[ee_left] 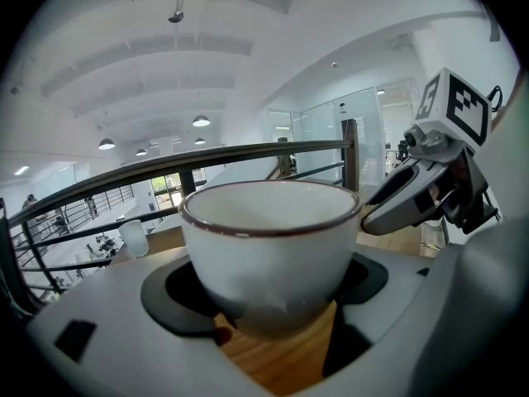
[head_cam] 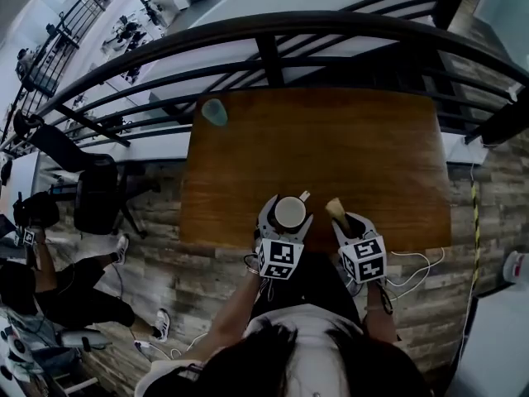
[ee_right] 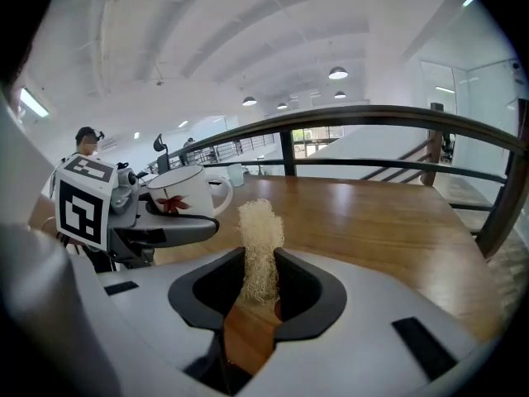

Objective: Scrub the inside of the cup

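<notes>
My left gripper (head_cam: pixel 289 216) is shut on a white cup (head_cam: pixel 290 212) with a dark rim, held upright above the near edge of the wooden table (head_cam: pixel 364 155). The same cup (ee_left: pixel 269 251) fills the left gripper view, its inside bare white. From the right gripper view the cup (ee_right: pixel 183 193) shows a red leaf print and a handle. My right gripper (head_cam: pixel 345 219) is shut on a pale fibrous scrubber (head_cam: pixel 335 209), which stands up between the jaws (ee_right: pixel 259 251). The two grippers hang side by side, scrubber apart from the cup.
A translucent plastic cup (head_cam: pixel 215 112) stands at the table's far left corner, also seen as a small tumbler (ee_left: pixel 134 238). A dark metal railing (head_cam: pixel 273 40) runs behind the table. People and office chairs are on the floor at the left (head_cam: pixel 91 197).
</notes>
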The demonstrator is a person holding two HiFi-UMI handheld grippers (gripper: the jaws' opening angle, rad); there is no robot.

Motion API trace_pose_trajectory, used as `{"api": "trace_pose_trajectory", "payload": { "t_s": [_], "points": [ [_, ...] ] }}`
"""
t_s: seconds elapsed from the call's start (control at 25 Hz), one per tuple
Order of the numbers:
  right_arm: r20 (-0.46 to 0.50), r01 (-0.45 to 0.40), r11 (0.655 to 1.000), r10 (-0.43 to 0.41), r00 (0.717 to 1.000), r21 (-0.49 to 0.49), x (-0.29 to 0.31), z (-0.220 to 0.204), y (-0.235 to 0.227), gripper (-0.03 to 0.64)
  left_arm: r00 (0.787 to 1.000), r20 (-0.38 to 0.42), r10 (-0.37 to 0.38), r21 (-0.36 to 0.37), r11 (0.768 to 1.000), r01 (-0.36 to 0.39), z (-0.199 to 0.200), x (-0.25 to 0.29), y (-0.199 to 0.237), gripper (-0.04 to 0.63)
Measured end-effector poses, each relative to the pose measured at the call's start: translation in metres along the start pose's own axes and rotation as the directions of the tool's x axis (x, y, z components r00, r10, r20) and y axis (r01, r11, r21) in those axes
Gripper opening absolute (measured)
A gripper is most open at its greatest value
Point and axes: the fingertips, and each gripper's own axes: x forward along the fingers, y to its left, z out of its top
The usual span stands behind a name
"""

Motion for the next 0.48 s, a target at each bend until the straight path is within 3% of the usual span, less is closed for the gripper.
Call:
{"api": "trace_pose_trajectory", "payload": {
  "t_s": [0.48],
  "points": [
    [0.111,-0.036,0.999,0.036,0.993,-0.009,-0.029,0.048,0.016,0.123,0.999,0.026,-0.032,0.085,0.996,0.030,0.026,-0.006,-0.009,0.407]
  ]
}}
